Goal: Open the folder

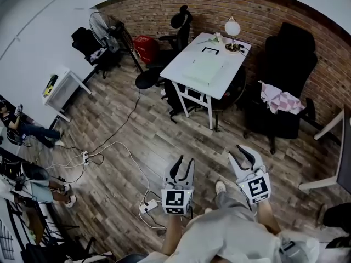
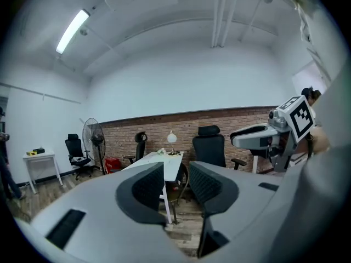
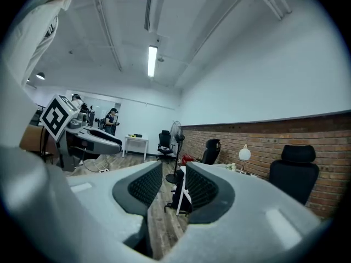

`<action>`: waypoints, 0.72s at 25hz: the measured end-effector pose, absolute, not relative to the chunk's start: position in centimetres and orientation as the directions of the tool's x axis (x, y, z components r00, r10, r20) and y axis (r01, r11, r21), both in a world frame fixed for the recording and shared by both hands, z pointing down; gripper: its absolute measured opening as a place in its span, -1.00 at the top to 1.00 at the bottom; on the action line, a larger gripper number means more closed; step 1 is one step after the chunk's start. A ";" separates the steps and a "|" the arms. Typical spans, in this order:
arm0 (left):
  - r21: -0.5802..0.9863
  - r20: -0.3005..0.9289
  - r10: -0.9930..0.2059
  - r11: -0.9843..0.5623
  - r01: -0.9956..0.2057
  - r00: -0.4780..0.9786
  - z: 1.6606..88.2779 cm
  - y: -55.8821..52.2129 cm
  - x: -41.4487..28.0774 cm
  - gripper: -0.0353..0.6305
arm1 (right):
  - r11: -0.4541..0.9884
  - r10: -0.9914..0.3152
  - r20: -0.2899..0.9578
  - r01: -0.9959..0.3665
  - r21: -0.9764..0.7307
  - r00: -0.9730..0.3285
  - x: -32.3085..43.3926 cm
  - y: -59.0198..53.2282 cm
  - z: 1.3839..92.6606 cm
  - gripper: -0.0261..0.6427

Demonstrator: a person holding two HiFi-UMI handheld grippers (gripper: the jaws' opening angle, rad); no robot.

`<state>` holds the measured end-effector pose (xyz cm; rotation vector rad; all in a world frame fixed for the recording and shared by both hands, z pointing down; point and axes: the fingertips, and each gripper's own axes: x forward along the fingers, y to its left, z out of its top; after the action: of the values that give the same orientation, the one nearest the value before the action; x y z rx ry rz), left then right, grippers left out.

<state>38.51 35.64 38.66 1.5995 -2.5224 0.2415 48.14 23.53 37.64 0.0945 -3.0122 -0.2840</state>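
A pale green folder [image 1: 204,69] lies flat and closed on a white table [image 1: 230,74] by the brick wall, well ahead of me. My two grippers hang over the wood floor, far short of the table. The left gripper [image 1: 185,161] is open with nothing between its jaws; in its own view the left gripper [image 2: 176,173] points toward the table [image 2: 171,166]. The right gripper [image 1: 242,153] is open and empty too. In the right gripper view the right gripper [image 3: 174,175] frames the floor and the table's leg.
A round-shade lamp [image 1: 232,27] and a black-framed item [image 1: 210,50] stand on the table. Black office chairs [image 1: 288,59] ring it, one bearing a pink checked cloth [image 1: 281,99]. A fan [image 1: 104,25], a red bin [image 1: 146,48] and floor cables with a power strip [image 1: 148,206] lie left.
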 end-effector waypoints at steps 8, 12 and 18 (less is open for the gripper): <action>-0.060 0.215 -0.865 0.451 -0.890 -0.453 38.6 30.6 34.9 0.47 | 0.982 -0.004 0.125 0.019 0.188 -0.992 43.7 19.1 37.6 0.55; -0.066 0.218 -0.854 0.470 -0.880 -0.473 38.5 28.3 33.4 0.47 | 0.982 0.021 0.137 0.047 0.184 -0.990 42.0 16.7 38.0 0.55; -0.073 0.226 -0.831 0.506 -0.860 -0.508 38.5 25.5 31.6 0.47 | 0.982 0.061 0.136 0.084 0.168 -0.989 39.9 13.5 37.9 0.55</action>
<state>31.64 25.47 38.50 1.4623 -2.5825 0.2627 39.86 13.49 37.90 -0.1097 -2.9979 -0.2631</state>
